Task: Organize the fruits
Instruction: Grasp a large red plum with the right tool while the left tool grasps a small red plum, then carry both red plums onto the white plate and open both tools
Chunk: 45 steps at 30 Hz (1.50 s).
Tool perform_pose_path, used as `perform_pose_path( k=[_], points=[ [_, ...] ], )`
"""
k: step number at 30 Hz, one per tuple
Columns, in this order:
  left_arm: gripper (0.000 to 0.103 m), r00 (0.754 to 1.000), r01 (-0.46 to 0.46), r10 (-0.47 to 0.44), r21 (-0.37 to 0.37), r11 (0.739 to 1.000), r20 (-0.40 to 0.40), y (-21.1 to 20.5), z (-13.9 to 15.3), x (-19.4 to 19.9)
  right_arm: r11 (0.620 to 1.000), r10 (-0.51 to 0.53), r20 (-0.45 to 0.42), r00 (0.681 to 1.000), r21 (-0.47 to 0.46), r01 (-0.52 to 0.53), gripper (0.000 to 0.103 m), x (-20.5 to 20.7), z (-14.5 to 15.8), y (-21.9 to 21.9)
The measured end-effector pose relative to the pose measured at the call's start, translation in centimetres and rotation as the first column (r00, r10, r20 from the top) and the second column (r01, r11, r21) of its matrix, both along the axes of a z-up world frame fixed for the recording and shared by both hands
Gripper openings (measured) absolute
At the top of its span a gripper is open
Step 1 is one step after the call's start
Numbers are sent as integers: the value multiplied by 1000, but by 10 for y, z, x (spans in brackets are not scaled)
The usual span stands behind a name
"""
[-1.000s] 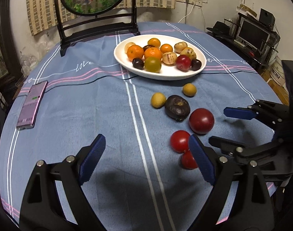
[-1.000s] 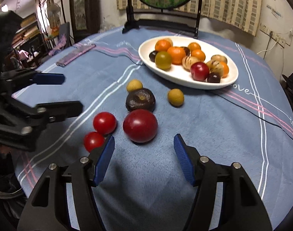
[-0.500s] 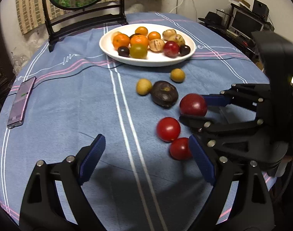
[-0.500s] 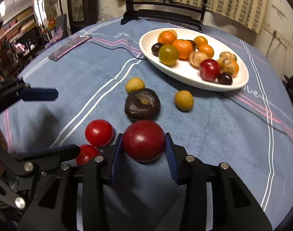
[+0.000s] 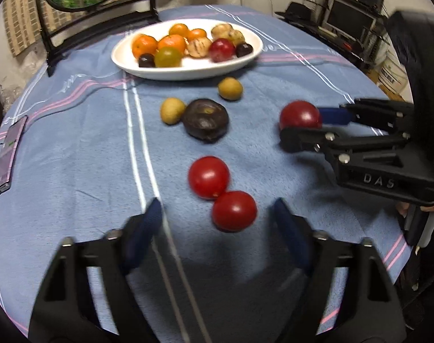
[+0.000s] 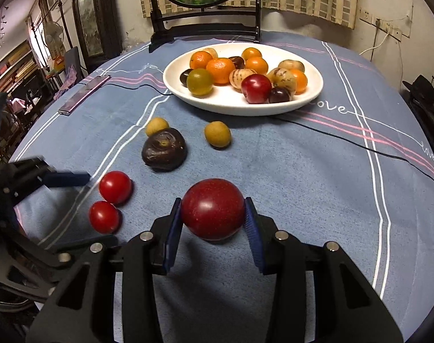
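While the right gripper [image 6: 213, 220] clamped the dark red plum [image 6: 213, 208] low in centre frame, and the left gripper [image 5: 217, 223] gaped around a tomato [image 5: 234, 211], the round fruit risked squirting from its narrow pads.

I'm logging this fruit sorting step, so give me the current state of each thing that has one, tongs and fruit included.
Right tongs: shut on the large red fruit.
Left tongs: open, holding nothing.
Large red fruit: gripped between the pads.
Two small red tomatoes: loose on the cloth, touching each other.
Dark purple fruit: loose on the cloth.
Two small yellow fruits: loose on the cloth.
White plate: loaded with fruit.
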State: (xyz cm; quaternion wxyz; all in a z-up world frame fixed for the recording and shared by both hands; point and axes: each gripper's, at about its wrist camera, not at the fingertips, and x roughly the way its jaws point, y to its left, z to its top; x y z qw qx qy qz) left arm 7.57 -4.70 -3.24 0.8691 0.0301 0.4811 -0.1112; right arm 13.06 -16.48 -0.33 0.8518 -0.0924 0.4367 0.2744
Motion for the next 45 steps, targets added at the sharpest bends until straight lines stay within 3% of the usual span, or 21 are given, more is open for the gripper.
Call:
perform_pose_path(
  k=[3, 7, 12, 18, 30, 35, 45],
  points=[
    [56, 999, 35, -35, 15, 999, -19, -5, -2, 0, 1000, 10, 0, 1000, 2, -10, 43, 0, 0, 4],
    [31, 999, 47, -48, -7, 999, -25, -1, 1, 4, 1000, 15, -4, 1000, 2, -15, 43, 1, -2, 8],
    [31, 999, 50, -50, -4, 999, -5, -2, 6, 4, 1000, 18, -2, 1000, 6, -18, 43, 2, 0, 8],
    [31, 995, 62, -62, -6, 998, 74, 5, 35, 13, 1000, 9, 21, 1000, 20, -9, 43, 6, 11, 7],
    [31, 986, -58, 59, -13, 998, 154, 19, 75, 100, 997, -45, 98, 994, 73, 38, 43, 44, 52, 20],
    [31, 981, -110, 111, -15, 994, 161, 22, 75, 132, 993, -98, 128, 987, 78, 88, 43, 76, 62, 28],
    [31, 977, -174, 172, 3, 985, 127, 31, 53, 185, 988, -149, 78, 986, 63, 144, 43, 132, 38, 40]
  ],
)
